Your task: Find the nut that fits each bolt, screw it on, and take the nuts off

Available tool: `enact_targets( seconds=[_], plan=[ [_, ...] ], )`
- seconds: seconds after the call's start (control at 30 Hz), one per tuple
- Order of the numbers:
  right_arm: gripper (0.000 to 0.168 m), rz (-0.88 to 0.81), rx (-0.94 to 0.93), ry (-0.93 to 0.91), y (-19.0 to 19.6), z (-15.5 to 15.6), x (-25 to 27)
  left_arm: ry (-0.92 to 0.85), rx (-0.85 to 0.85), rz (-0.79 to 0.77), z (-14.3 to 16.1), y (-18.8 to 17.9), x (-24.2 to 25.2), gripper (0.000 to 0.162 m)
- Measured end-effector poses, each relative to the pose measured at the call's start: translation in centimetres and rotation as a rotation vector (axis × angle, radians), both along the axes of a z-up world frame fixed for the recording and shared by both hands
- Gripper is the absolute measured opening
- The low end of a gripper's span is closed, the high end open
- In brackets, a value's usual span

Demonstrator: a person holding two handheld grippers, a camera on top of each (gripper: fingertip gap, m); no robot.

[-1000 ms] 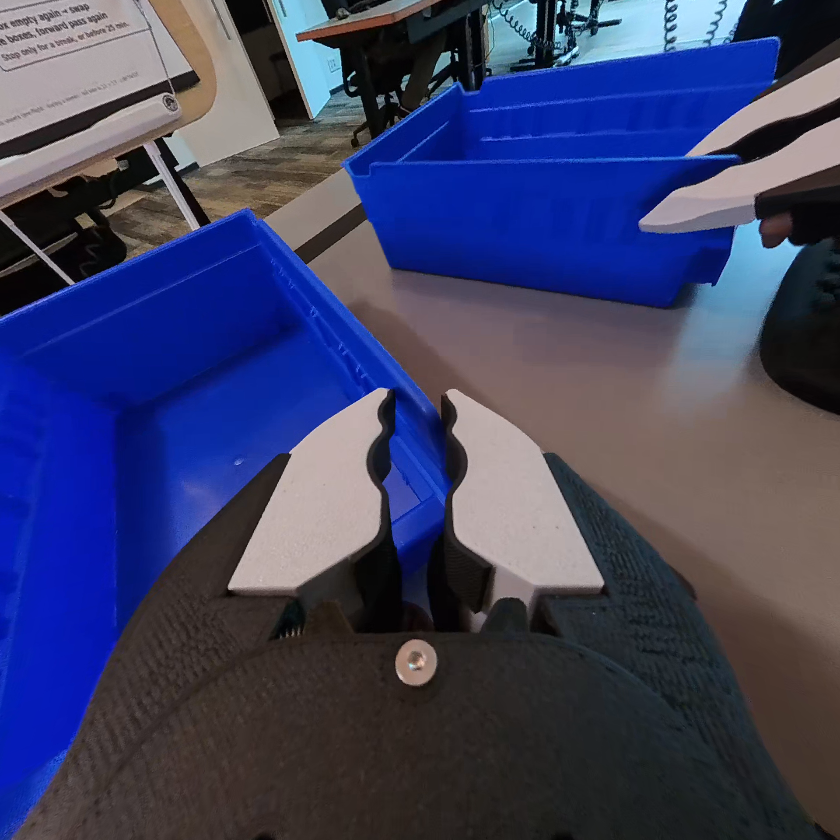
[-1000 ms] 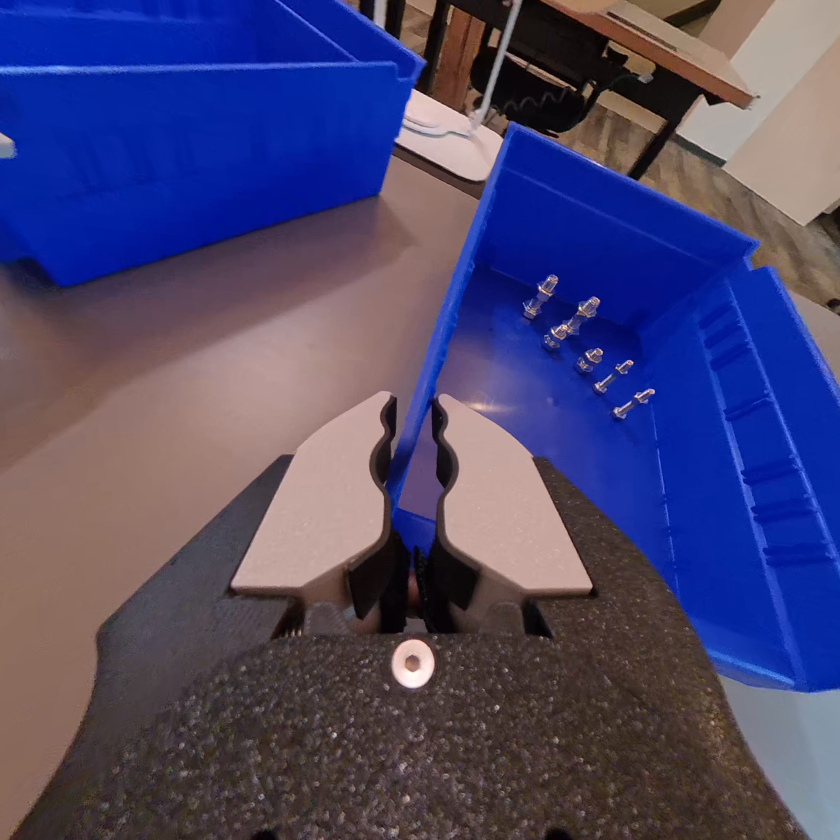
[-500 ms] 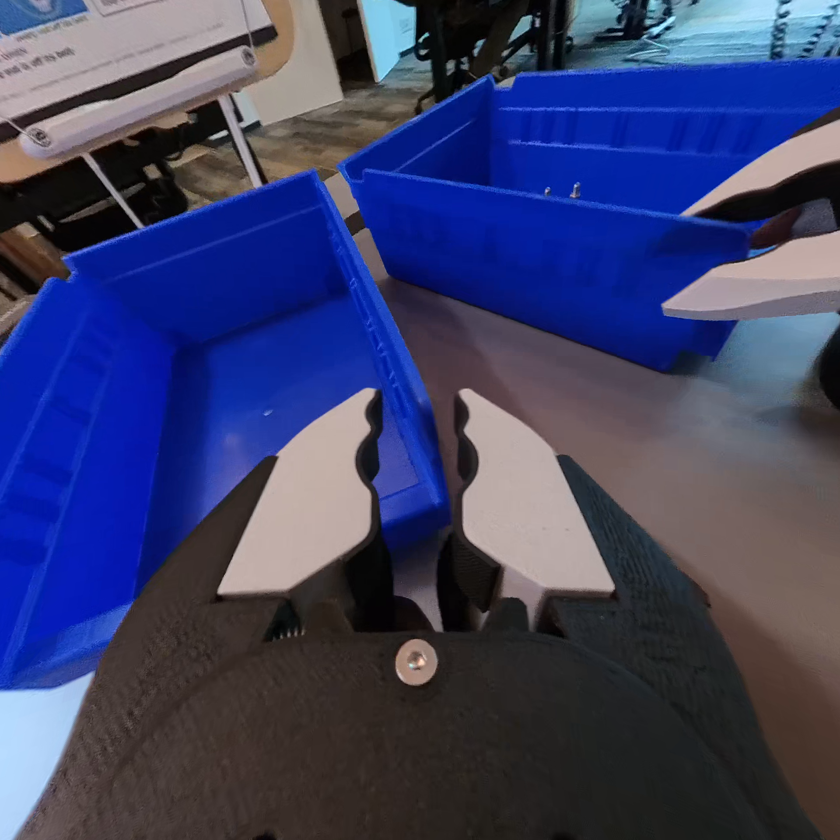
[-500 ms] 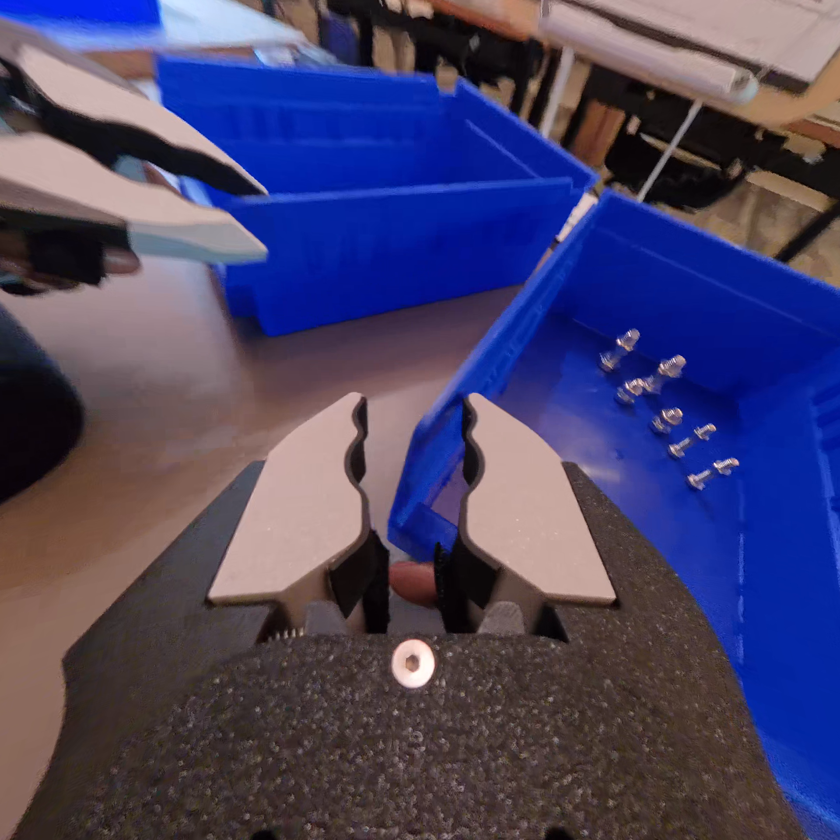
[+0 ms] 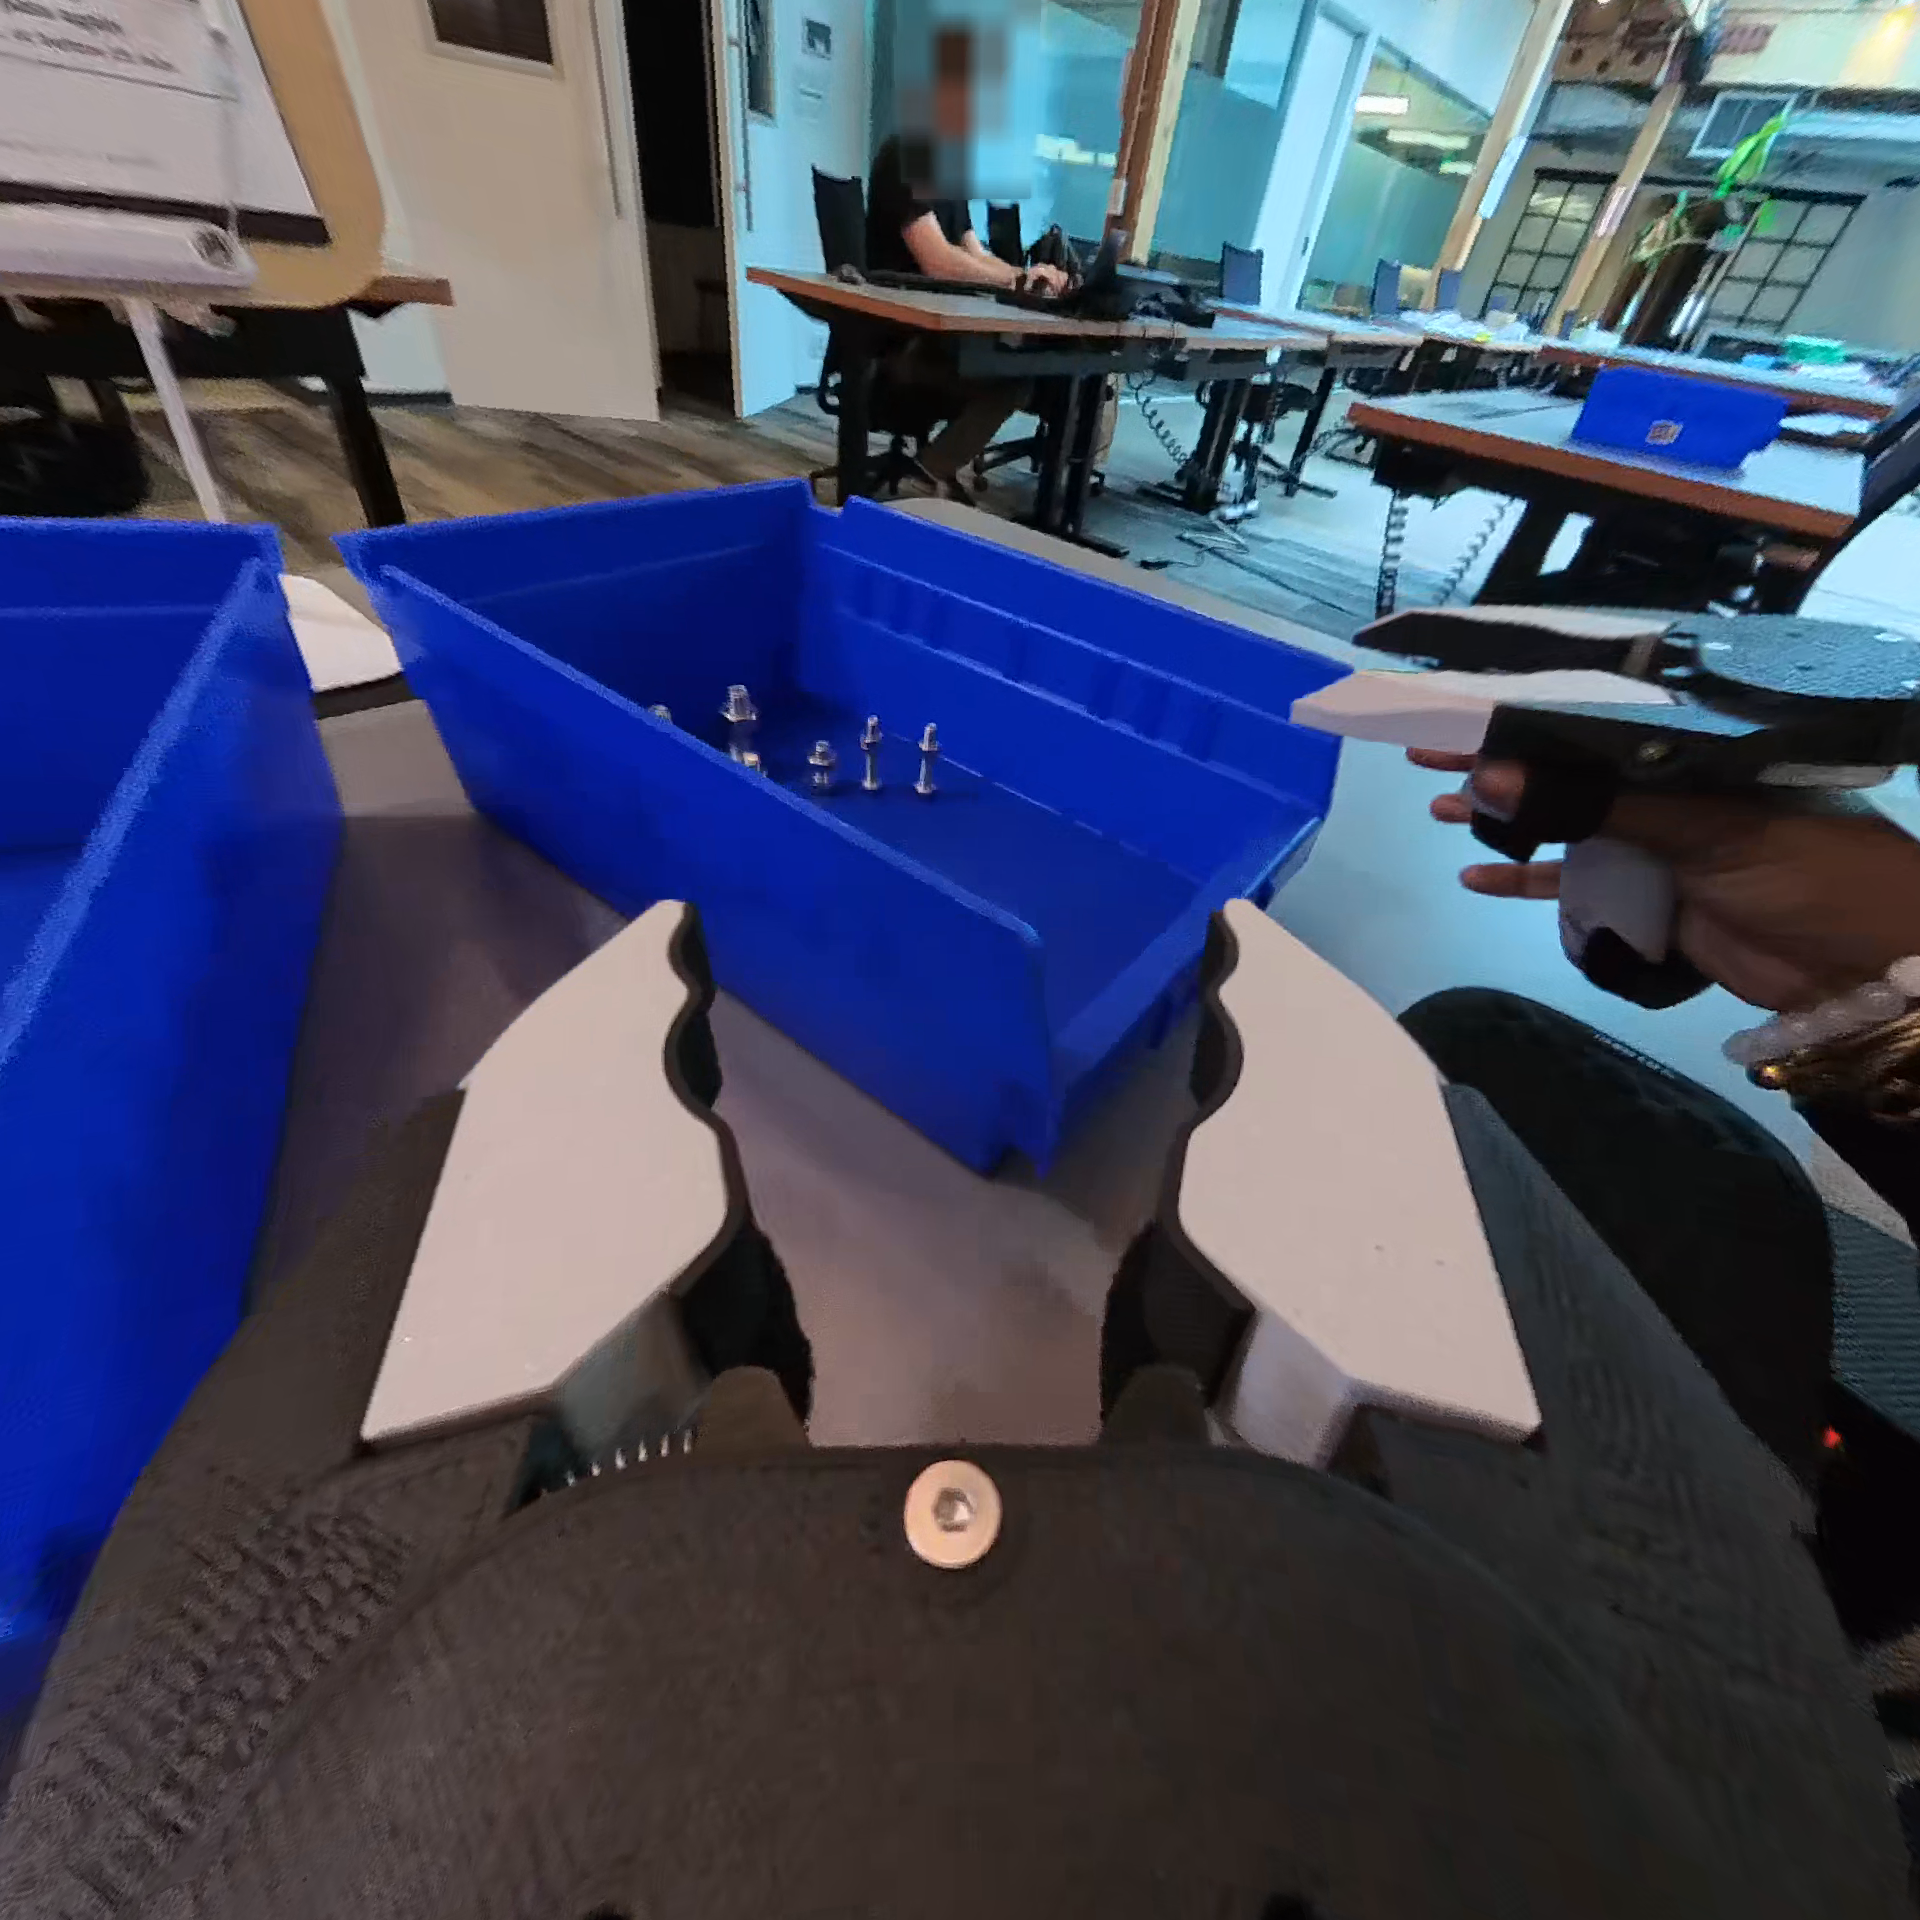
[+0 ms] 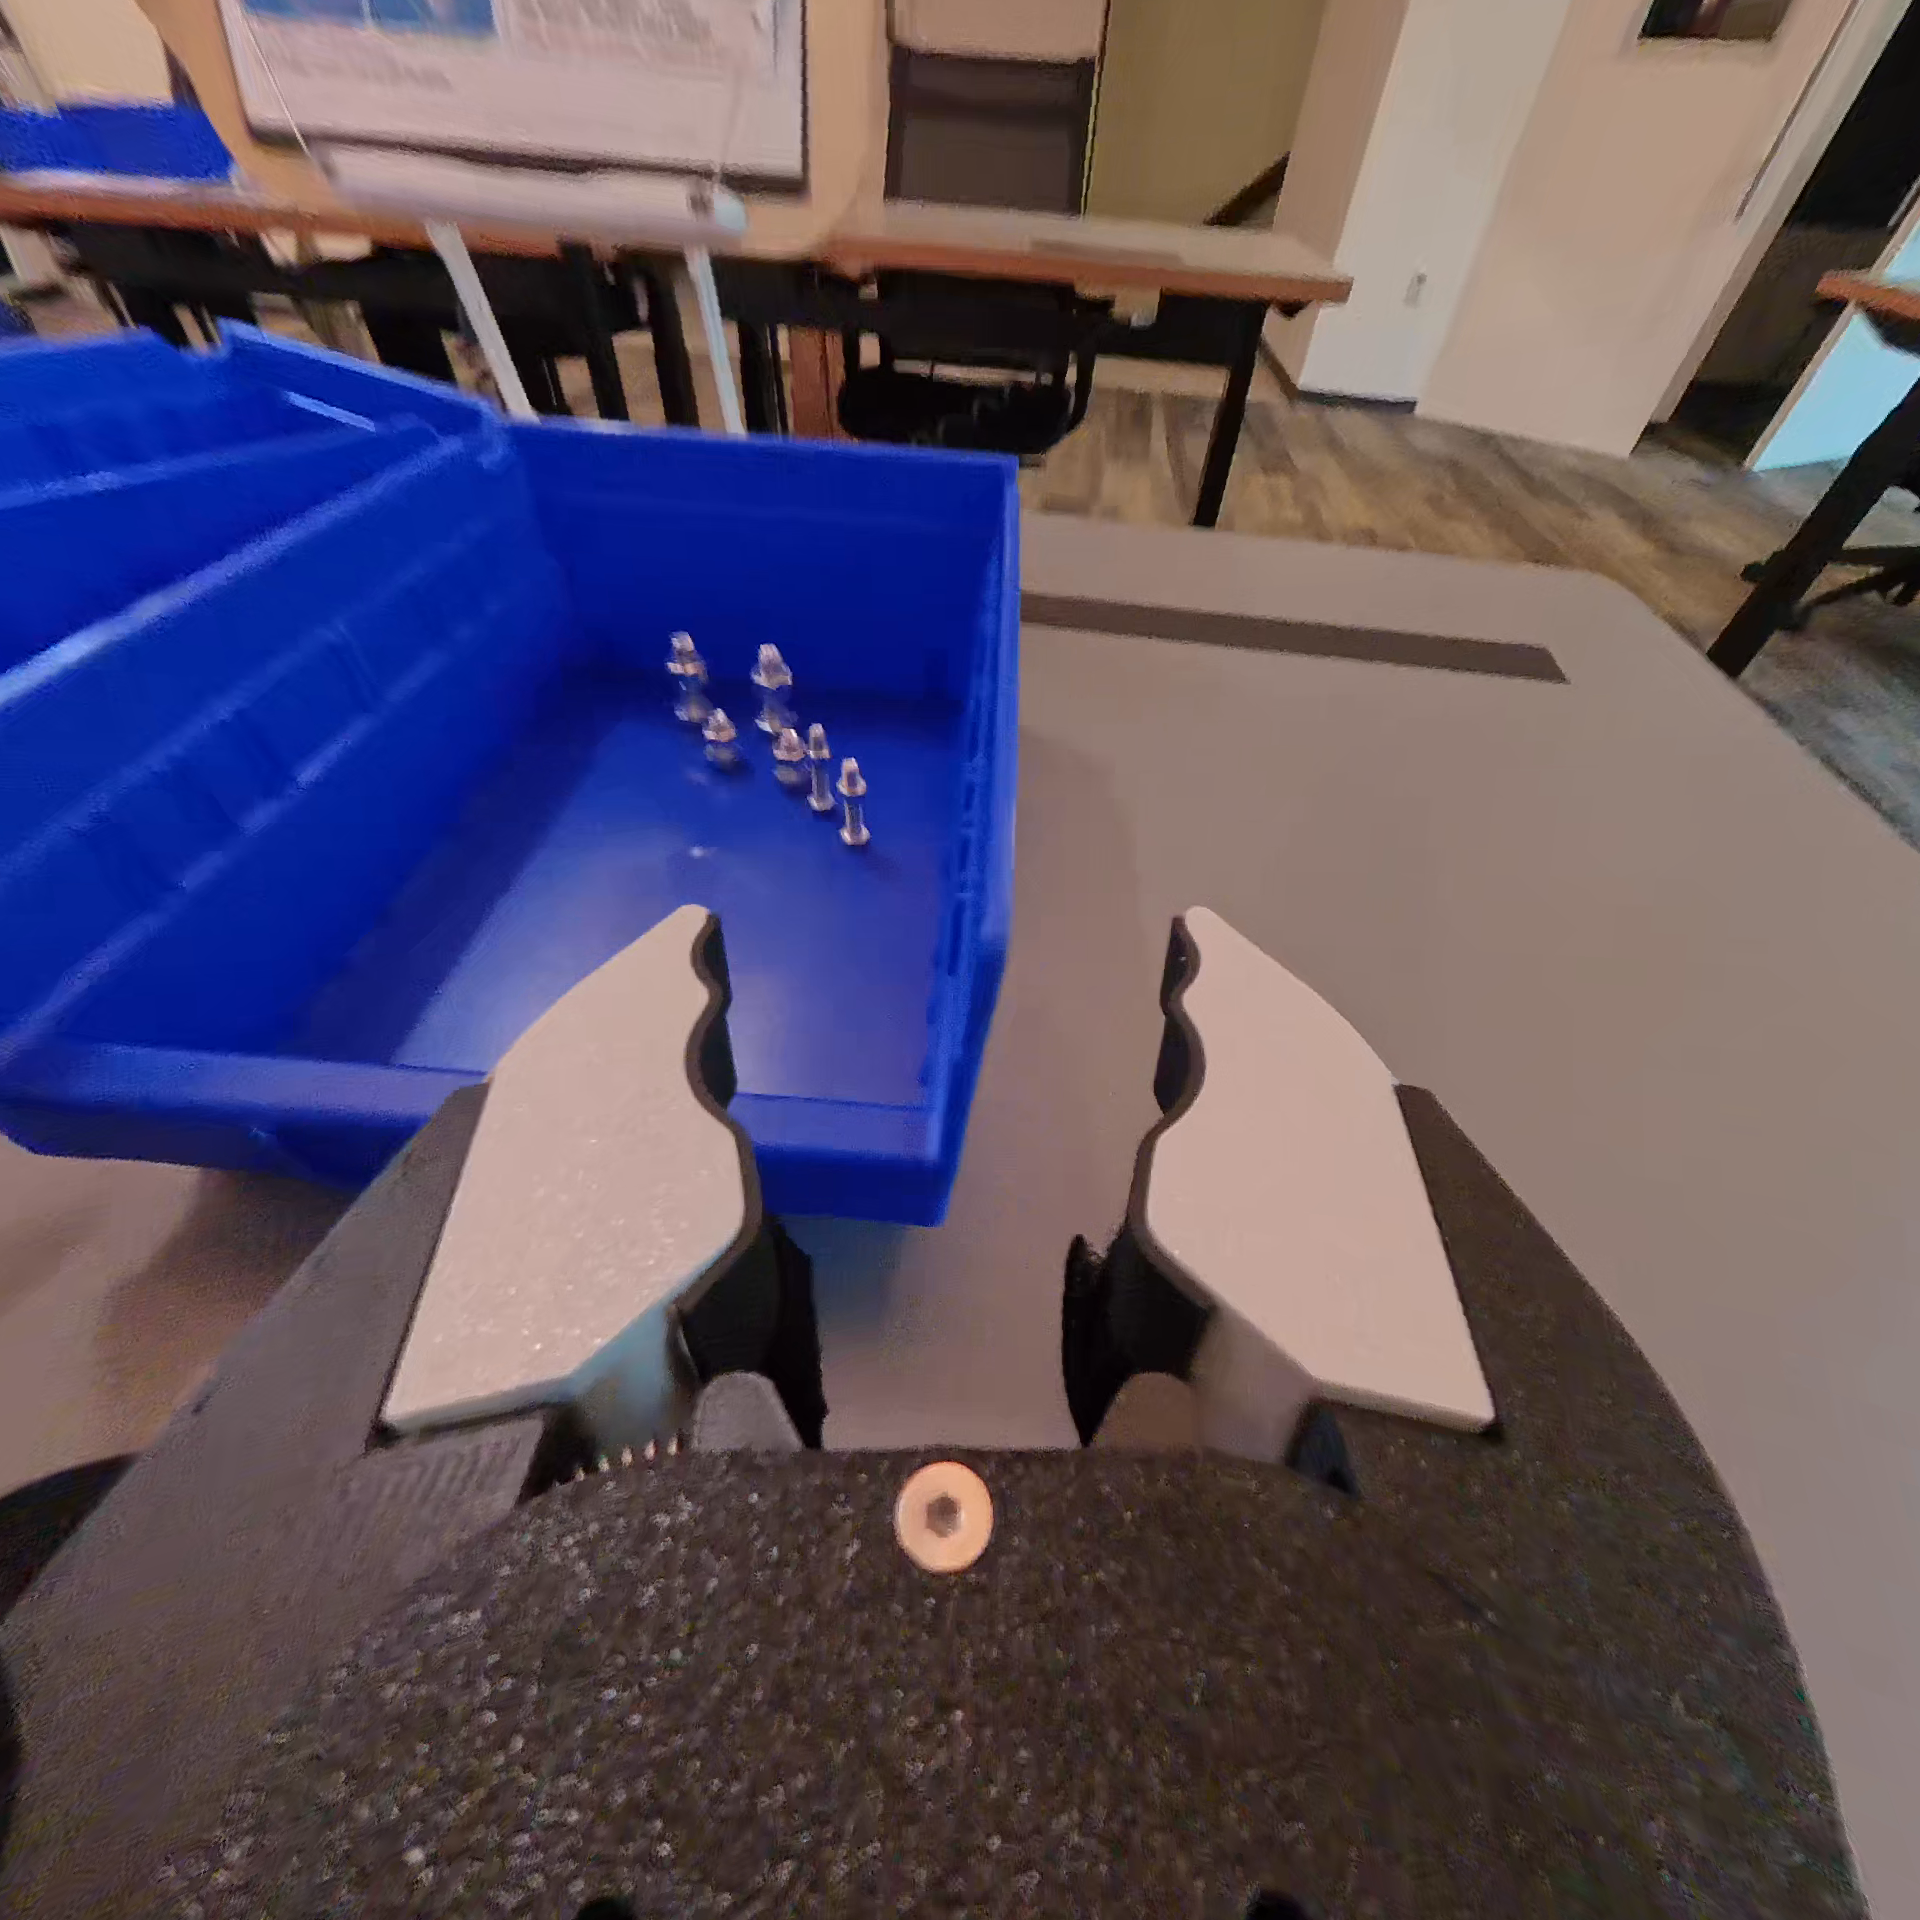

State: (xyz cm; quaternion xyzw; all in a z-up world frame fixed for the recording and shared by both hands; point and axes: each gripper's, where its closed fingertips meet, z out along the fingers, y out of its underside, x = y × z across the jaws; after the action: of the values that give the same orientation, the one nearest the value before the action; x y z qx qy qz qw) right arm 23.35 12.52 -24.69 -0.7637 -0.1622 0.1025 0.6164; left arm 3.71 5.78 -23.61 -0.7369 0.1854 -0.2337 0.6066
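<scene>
— Both grippers empty? 
— Yes. The left gripper (image 5: pixel 951 940) and right gripper (image 6: pixel 945 935) hover over the grey desk (image 6: pixel 1455 935), jaws spread wide, pinching nothing. 
— Which step? 
— Reaching, I judge. Six small silver bolts with nuts on them (image 6: pixel 774 727) stand in the open blue plastic bin (image 6: pixel 977 831). Next: dip over its wall and pinch one. 
— Obstacles? 
— That wall; a second blue bin (image 5: pixel 156 883) sits just beside, and office desks stand beyond.
</scene>
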Motion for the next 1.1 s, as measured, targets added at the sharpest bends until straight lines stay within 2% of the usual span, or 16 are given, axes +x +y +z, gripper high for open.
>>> enact_targets(
  seconds=[0.1,0.23,0.4,0.43,0.5,0.6,0.7,0.93,1.1],
  plan=[
    [0.082,0.05,-0.072,-0.025,1.2,-2.3,-0.5,0.038,-0.043,0.01,-1.5,1.4,0.1,0.09],
    [0.064,0.079,-0.118,-0.063,2.5,-3.9,-1.3,0.052,-0.145,0.011,-3.5,2.5,1.1,0.098],
    [0.013,0.059,-0.136,-0.191,2.5,-4.2,-1.5,0.166,-0.131,0.026,-4.7,3.8,2.6,0.097],
    [0.009,0.064,-0.134,-0.215,2.3,-4.1,-1.7,0.184,-0.137,0.034,-4.9,4.1,2.6,0.093],
    [0.009,0.043,-0.155,-0.24,1.8,-4.2,-2.0,0.213,-0.143,0.082,-5.3,4.7,1.9,0.086],
    [0.008,-0.004,-0.166,-0.299,1.1,-4.1,-2.3,0.288,-0.125,0.171,-5.4,5.2,0.0,0.054],
    [0.009,-0.041,-0.149,-0.314,0.2,-3.8,-3.0,0.366,-0.105,0.24,-5.3,5.4,-1.5,0.037],
    [0.01,-0.082,-0.094,-0.386,-1.4,-2.0,-3.9,0.313,-0.07,0.298,-2.4,5.5,-2.9,0.016],
    [0.01,-0.091,-0.036,-0.427,-1.6,0.9,-5.1,0.309,-0.014,0.336,1.1,5.7,-4.4,0.011]
  ],
)
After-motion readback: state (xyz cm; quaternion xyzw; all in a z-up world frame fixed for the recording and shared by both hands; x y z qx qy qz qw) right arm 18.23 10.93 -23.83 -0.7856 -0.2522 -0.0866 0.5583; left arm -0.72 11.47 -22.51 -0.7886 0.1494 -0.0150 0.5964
